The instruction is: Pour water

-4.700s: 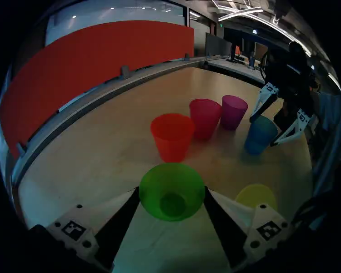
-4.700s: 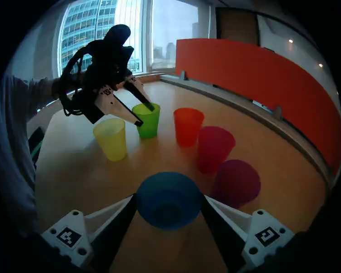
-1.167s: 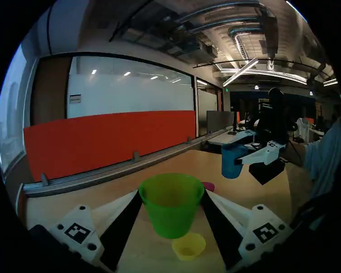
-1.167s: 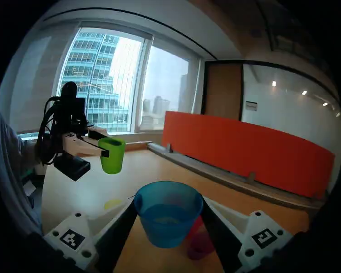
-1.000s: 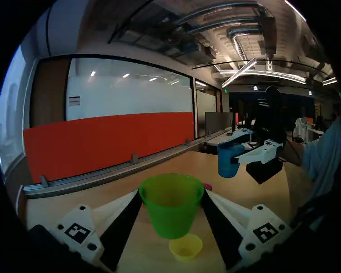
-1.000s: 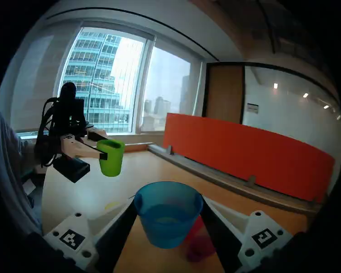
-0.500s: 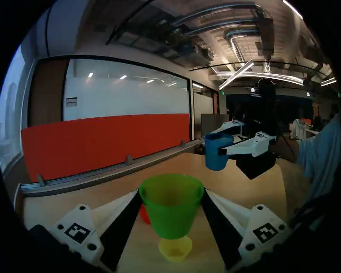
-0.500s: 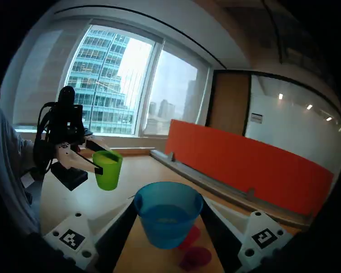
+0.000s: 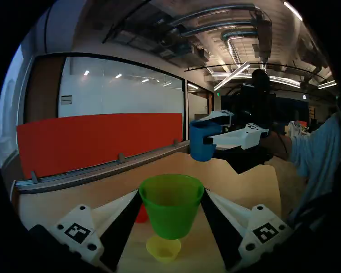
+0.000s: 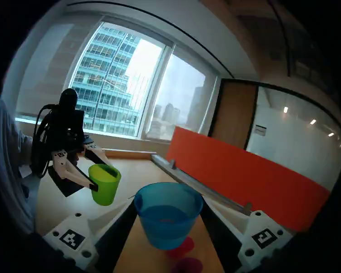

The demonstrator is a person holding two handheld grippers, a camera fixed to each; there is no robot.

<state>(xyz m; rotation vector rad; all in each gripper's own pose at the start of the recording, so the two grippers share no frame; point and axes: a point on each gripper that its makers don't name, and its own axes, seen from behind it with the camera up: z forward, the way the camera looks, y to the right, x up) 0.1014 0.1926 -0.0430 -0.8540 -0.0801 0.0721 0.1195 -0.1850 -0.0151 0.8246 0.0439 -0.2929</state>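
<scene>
Since the earlier frames both cups have left the table. Over the last second the blue cup (image 9: 201,145) has climbed and drawn in toward the green cup (image 9: 171,211).

Grip: your left gripper (image 9: 170,194) is closed partway. Both fingers press the green cup's sides just under its rim, with the cup sitting between the fingertips. Your right gripper (image 10: 168,205) holds the blue cup the same way, part closed with a finger on either side.

Position: seen from the left gripper, the blue cup hangs ahead, above and slightly to the right, higher than the green rim and well apart from it. Seen from the right gripper, the green cup is ahead to the left and somewhat lower.

Progress: pick-up and lift are done and the pour has not started — no stream shows and neither rim is dipped. The darker band inside the blue cup may be water, though the dim interior leaves that uncertain. What remains is to bring the blue lip over the green mouth, tip, then set both down.

Orientation: both cups stand upright, long axis vertical and mouths up.

Below the left gripper, a yellow cup (image 9: 163,249) and a red cup (image 9: 141,214) stand on the table (image 9: 243,182) — untouched.
</scene>
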